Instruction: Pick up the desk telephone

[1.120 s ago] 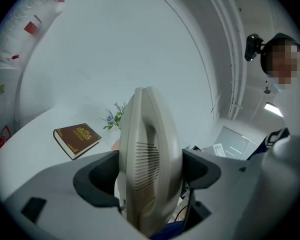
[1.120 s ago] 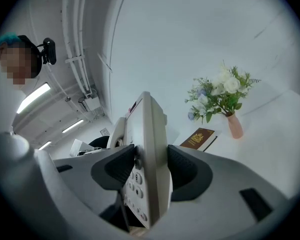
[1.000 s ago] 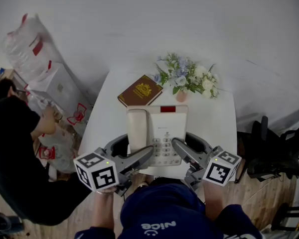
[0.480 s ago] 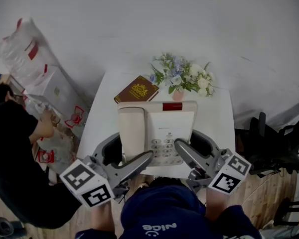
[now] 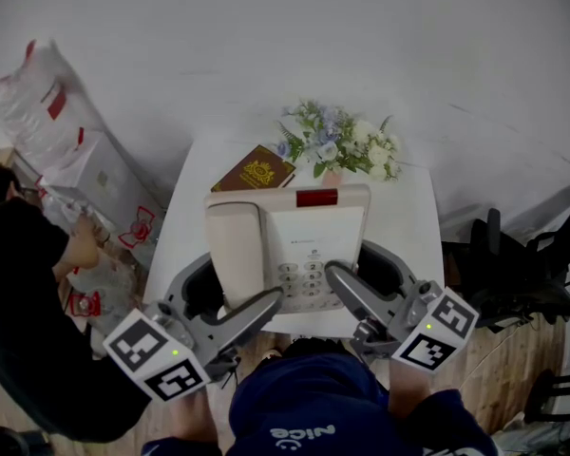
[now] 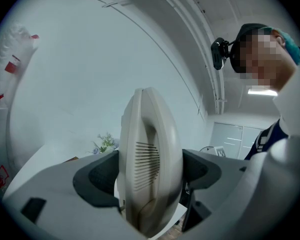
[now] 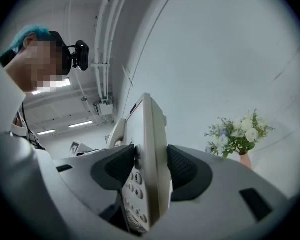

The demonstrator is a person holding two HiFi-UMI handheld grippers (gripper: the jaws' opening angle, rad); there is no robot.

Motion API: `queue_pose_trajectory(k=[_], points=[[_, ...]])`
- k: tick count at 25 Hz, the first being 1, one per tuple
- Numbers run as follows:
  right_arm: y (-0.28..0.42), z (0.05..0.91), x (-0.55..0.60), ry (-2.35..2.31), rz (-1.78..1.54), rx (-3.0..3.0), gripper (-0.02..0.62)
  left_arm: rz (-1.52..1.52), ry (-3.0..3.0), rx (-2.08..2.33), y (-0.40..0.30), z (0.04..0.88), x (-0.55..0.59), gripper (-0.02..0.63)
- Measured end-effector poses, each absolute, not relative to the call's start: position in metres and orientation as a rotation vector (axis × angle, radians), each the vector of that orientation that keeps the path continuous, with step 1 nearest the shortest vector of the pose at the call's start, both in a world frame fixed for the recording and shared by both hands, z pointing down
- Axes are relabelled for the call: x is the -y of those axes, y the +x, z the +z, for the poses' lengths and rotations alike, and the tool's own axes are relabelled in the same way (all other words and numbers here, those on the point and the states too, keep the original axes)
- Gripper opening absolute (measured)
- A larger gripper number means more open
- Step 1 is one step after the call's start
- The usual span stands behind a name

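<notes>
Location type: indoor lab or studio workroom. Indicators: white backdrop [image 5: 361, 46] draped behind a small white table [image 5: 408, 226], exposed ceiling pipes [image 7: 102, 44], strip lights [image 7: 80, 124], black office chair [image 5: 513, 274], cardboard box [image 5: 100, 174] and plastic bags [image 5: 38, 103], wood flooring [image 5: 522, 373].

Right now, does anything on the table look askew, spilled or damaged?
Nothing serious. The brown book lies askew to the edges of the table, beside the upright flowers. The telephone looks level, held by the left gripper and the right gripper, with its handset in the cradle. No spill or damage shows.
</notes>
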State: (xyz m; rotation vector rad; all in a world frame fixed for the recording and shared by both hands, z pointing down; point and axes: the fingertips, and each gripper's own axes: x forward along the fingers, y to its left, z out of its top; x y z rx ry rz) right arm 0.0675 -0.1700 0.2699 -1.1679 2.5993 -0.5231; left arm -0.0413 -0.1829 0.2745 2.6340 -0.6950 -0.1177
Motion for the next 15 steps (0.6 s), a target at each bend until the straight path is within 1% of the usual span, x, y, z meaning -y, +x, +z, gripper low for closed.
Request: queue_pose_trajectory(k=[15], points=[[0.0736, 0.2774, 0.1621, -1.208, -0.515, -2.573, 0.225, -0.072, 2.643, 0.650, -0.0343, 0.2810, 0.1789, 0.397]])
